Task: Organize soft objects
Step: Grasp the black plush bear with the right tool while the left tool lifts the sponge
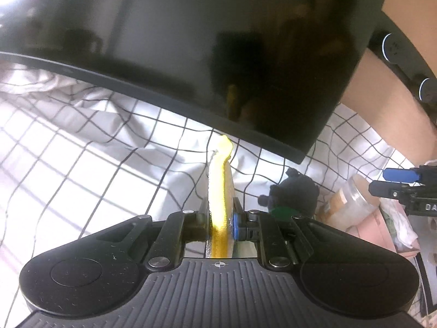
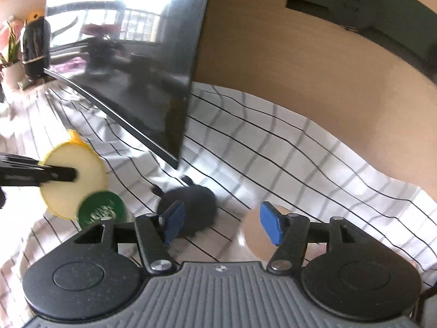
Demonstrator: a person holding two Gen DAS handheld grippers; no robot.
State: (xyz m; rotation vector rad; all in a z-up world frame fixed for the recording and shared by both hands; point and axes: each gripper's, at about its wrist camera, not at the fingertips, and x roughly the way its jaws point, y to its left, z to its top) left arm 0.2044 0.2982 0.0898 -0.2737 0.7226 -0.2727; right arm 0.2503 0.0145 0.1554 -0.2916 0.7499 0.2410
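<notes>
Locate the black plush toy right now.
The black plush lies on the checked cloth, just below the monitor's lower corner, ahead of the open right gripper, right of the green lid.

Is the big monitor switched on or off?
Off: the monitor screen is dark, showing only room reflections in both wrist views.

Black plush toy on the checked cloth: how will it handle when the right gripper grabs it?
The black plush toy looks fuzzy and rounded, so it will probably squash under the pads and weigh little. Its small limbs suggest it may flop rather than hold shape. It lies on the wrinkled checked cloth, so it seems unlikely to roll. The right gripper stands open above it.
</notes>
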